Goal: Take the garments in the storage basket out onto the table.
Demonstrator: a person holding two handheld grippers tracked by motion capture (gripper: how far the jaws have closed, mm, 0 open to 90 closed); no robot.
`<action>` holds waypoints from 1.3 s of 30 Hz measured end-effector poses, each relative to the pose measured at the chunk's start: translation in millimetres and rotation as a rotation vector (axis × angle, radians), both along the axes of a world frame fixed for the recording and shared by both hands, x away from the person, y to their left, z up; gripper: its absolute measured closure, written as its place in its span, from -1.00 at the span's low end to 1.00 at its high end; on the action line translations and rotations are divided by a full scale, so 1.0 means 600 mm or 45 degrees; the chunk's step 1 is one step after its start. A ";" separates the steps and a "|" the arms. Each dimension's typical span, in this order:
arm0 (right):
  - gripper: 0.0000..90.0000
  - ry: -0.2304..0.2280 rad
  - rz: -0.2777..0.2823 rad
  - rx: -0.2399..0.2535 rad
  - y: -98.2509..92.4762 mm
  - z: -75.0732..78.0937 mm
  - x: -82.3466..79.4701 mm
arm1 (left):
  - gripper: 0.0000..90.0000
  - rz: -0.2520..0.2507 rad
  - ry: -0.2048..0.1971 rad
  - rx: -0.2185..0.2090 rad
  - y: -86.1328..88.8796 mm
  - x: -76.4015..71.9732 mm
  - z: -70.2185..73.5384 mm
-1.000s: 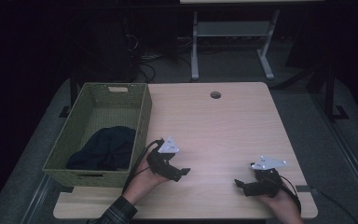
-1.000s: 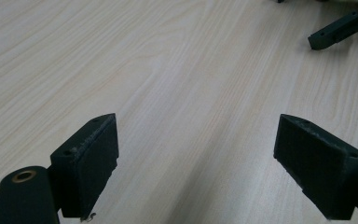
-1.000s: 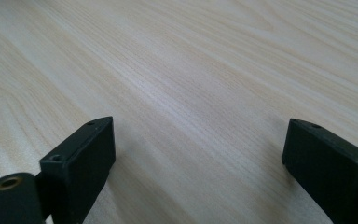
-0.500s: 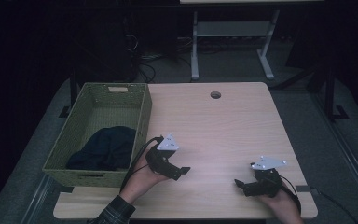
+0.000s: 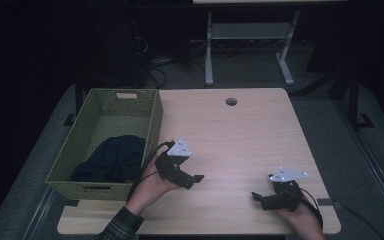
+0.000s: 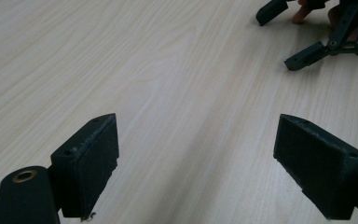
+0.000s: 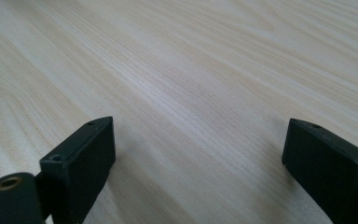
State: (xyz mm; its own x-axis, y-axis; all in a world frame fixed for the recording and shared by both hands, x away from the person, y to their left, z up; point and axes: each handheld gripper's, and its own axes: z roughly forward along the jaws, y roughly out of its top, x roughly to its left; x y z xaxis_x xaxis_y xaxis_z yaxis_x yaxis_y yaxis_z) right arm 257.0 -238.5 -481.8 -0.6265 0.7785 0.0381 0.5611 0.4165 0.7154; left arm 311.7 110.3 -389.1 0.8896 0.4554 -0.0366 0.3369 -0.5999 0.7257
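A dark cloth (image 5: 111,158) lies crumpled in the green woven basket (image 5: 152,117) at the table's left. Just right of the basket, my left gripper (image 5: 196,180) rests low over the light wood table (image 5: 240,135), its jaws wide apart and empty. In the left gripper view, bare wood lies between the pads (image 6: 91,163), and the right gripper (image 6: 303,42) shows far off at top right. Near the front right corner, my right gripper (image 5: 258,198) stands open over bare wood, pointing left. Its pads (image 7: 81,158) hold nothing.
A round cable hole (image 5: 231,101) sits near the table's far edge. Beyond the table stands a white metal frame (image 5: 250,35) on a dark floor with cables. The basket's right wall is close to my left hand (image 5: 147,192).
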 end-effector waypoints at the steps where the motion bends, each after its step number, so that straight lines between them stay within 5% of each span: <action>1: -0.80 0.000 0.000 0.000 0.000 0.000 0.000 | -0.70 -0.020 -0.005 0.018 0.000 0.004 0.005; 14: -0.80 -0.001 0.001 0.001 0.000 0.000 0.000 | -0.69 -0.064 -0.008 -0.017 0.011 0.029 0.021; 39: -0.80 0.001 -0.007 0.000 0.001 0.000 0.000 | -0.69 -0.112 0.062 0.029 0.048 0.054 0.081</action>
State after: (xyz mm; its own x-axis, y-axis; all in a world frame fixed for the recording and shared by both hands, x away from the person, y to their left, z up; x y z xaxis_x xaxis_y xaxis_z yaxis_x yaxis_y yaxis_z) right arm 256.9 -238.0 -481.7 -0.6223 0.7818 0.0390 0.5640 0.4133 0.7148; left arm 344.2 139.0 -340.8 0.9236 0.3767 -0.0714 0.3168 -0.6448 0.6956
